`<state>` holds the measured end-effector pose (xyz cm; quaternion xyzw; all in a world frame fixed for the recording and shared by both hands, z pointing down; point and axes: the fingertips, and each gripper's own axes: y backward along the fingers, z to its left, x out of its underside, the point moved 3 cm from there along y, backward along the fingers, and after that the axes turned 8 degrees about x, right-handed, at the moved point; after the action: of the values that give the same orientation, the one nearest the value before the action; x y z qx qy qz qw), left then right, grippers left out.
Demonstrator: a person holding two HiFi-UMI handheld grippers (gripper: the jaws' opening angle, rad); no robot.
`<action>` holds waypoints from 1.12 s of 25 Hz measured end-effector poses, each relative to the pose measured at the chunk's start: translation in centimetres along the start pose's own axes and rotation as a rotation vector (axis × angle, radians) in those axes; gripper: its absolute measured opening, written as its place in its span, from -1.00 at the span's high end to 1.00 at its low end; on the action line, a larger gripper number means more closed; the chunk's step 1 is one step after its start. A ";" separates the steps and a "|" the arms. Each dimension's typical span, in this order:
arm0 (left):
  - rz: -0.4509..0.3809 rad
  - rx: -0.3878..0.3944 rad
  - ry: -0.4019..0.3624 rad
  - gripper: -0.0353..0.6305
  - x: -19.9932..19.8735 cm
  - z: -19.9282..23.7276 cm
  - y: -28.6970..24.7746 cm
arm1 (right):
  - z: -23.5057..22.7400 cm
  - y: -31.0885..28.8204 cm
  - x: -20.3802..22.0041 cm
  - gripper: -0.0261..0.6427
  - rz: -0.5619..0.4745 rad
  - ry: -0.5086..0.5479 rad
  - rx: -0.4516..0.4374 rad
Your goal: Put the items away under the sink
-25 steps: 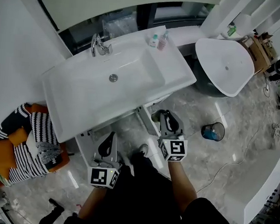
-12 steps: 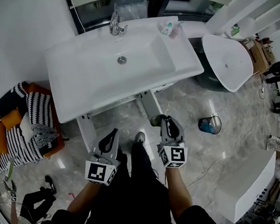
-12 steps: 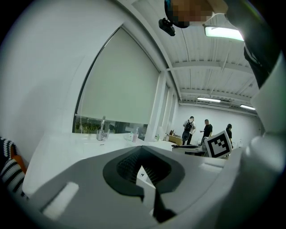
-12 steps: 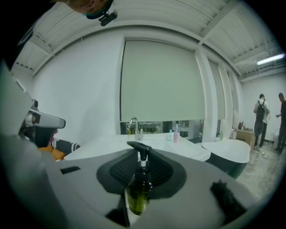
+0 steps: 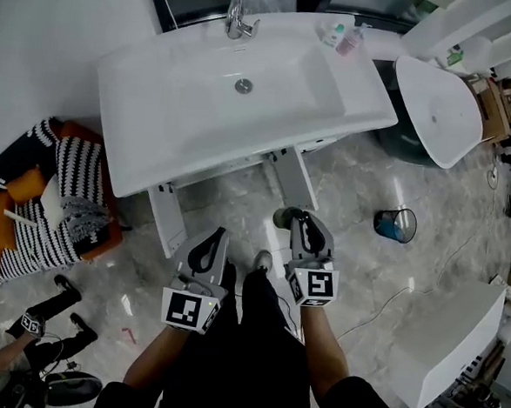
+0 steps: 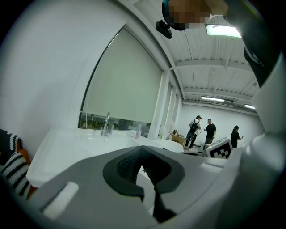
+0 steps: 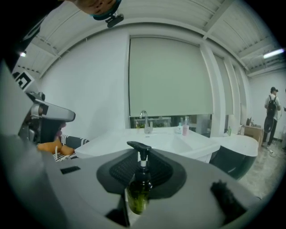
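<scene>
Clearance between your grippers and the sink [image 5: 158,105] has grown over the last second: in the head view the basin now sits further up, exposing its white stand [image 5: 169,221]. Your right gripper [image 5: 293,214] is clamped on the dark green pump bottle [image 7: 139,188], upright and short of the stand; your left gripper [image 5: 218,233] is closed and empty. Stowing has not begun, and the bottle likely needs carrying low and forward under the basin.
</scene>
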<state>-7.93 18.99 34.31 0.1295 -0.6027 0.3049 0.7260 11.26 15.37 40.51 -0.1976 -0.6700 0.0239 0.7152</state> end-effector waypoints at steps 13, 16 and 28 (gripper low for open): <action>-0.007 -0.212 0.065 0.87 4.4 1.4 0.3 | 2.5 -4.7 4.1 0.68 -0.013 0.075 -0.182; -0.035 -0.245 0.046 0.87 5.9 2.5 0.5 | 3.4 -6.0 5.6 0.68 -0.018 0.083 -0.216; 0.015 -0.295 0.105 0.87 14.7 6.3 -1.4 | 5.9 -12.2 13.9 0.68 -0.020 0.099 -0.294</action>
<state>-10.84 18.57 50.06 0.0007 -0.6032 0.2248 0.7652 4.17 9.80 57.70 -0.2945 -0.6319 -0.0912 0.7111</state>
